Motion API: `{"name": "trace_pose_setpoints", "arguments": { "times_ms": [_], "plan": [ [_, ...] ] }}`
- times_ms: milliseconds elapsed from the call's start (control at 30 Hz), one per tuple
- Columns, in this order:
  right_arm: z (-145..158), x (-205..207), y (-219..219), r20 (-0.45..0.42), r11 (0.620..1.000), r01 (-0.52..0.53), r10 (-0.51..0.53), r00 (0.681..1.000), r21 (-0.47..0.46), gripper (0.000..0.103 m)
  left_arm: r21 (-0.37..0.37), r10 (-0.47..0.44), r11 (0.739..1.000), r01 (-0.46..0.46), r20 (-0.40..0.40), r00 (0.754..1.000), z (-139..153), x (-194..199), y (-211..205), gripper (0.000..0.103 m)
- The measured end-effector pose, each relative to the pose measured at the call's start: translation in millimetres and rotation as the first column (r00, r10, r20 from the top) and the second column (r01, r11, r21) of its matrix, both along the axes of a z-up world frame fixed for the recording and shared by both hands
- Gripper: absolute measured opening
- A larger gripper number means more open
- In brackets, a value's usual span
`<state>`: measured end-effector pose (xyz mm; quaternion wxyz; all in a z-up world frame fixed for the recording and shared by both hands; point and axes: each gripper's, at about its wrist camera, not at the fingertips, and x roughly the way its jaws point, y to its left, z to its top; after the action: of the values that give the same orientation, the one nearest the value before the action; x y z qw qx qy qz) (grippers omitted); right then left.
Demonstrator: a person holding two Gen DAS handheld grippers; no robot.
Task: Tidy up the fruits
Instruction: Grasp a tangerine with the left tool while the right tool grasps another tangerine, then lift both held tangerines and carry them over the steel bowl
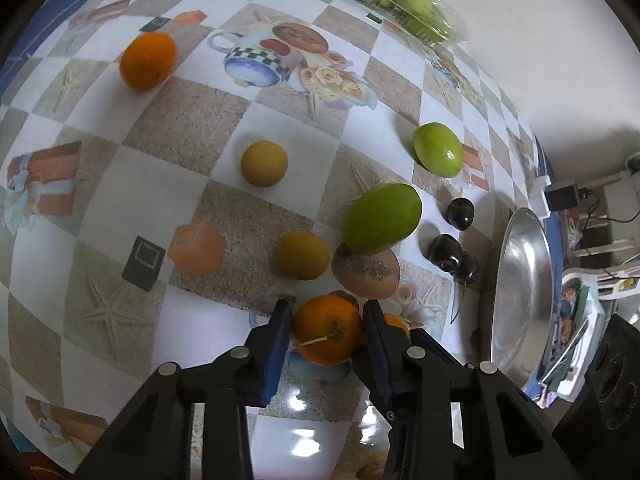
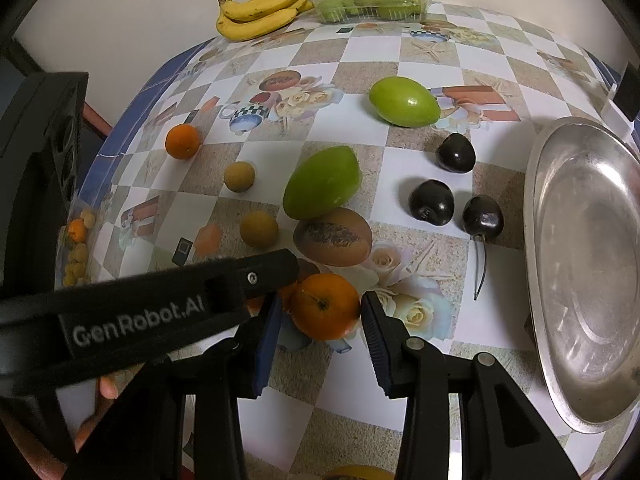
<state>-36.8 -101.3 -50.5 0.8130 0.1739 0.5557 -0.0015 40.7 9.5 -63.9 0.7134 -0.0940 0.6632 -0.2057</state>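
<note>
A small orange [image 1: 326, 330] [image 2: 325, 306] lies on the patterned tablecloth. My left gripper [image 1: 326, 330] is open with its jaws on either side of that orange. My right gripper [image 2: 320, 316] is open and also frames the orange, with gaps on both sides. The left gripper's black arm [image 2: 160, 304] crosses the right wrist view from the left. A steel plate [image 2: 592, 272] [image 1: 520, 292] lies empty at the right. Three dark cherries [image 2: 432, 202] sit left of it. Two green fruits [image 2: 322, 188] [image 2: 404, 102], a brown fruit [image 2: 332, 236] and two small tan fruits [image 2: 259, 229] lie beyond.
Another orange [image 2: 183, 141] [image 1: 148, 61] lies at the far left. Bananas [image 2: 260, 10] and a clear box of green fruits [image 2: 372, 0] stand at the back by the wall. The table's blue edge [image 2: 120, 120] runs along the left.
</note>
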Motion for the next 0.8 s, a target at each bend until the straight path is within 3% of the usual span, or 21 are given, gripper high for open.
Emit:
{"name": "trace_pose_setpoints", "arguments": {
  "times_ms": [367,800],
  "plan": [
    [-3.9,2.1,0.8,-0.02,1.0,-0.004,0.004,1.0,-0.005,0.042,0.009,0.08,0.997,-0.08,0.002,0.997,2.5,6.2,19.0,0.039],
    [1.8,0.2,-7.3,0.0,0.999,0.03,-0.03,1.0,-0.023,0.037,0.042,0.058,0.997,-0.059,0.019,0.998,2.1,6.3,12.7,0.04]
  ]
}}
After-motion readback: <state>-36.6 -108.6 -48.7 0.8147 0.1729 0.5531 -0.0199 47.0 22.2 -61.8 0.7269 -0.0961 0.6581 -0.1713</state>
